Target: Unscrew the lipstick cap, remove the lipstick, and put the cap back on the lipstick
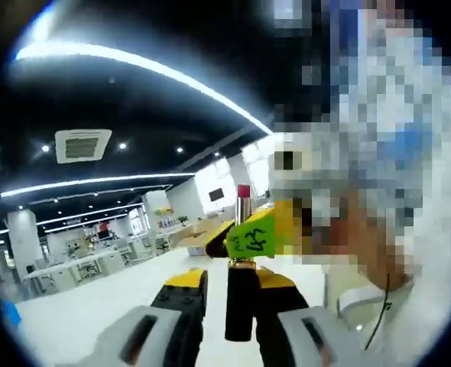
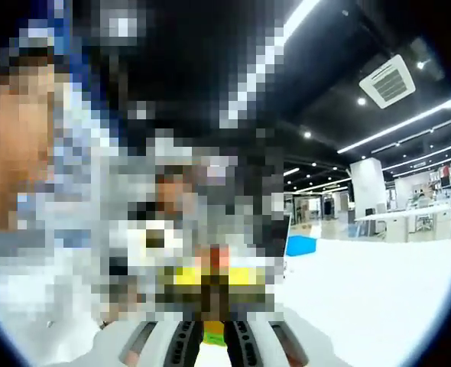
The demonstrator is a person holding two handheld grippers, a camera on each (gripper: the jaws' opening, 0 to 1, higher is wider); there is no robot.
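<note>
My left gripper point(image 1: 237, 317) is shut on the black base of the lipstick point(image 1: 239, 306), which stands upright between its jaws. A gold band sits above the base, and the bare pink-red tip point(image 1: 243, 193) sticks out at the top. My right gripper point(image 1: 275, 229), with yellow fingertips, comes in from the right at the height of the lipstick's middle. It holds a dark piece with a green handwritten label point(image 1: 251, 238), which looks like the cap, in front of the stick. In the right gripper view, that green piece point(image 2: 212, 334) sits between the closed jaws of my right gripper point(image 2: 212, 340).
A person stands close by, on the right of the left gripper view and the left of the right gripper view. Below is a white table point(image 1: 95, 302) point(image 2: 378, 290). Far off are desks, pillars, a blue bin point(image 2: 300, 245) and ceiling lights.
</note>
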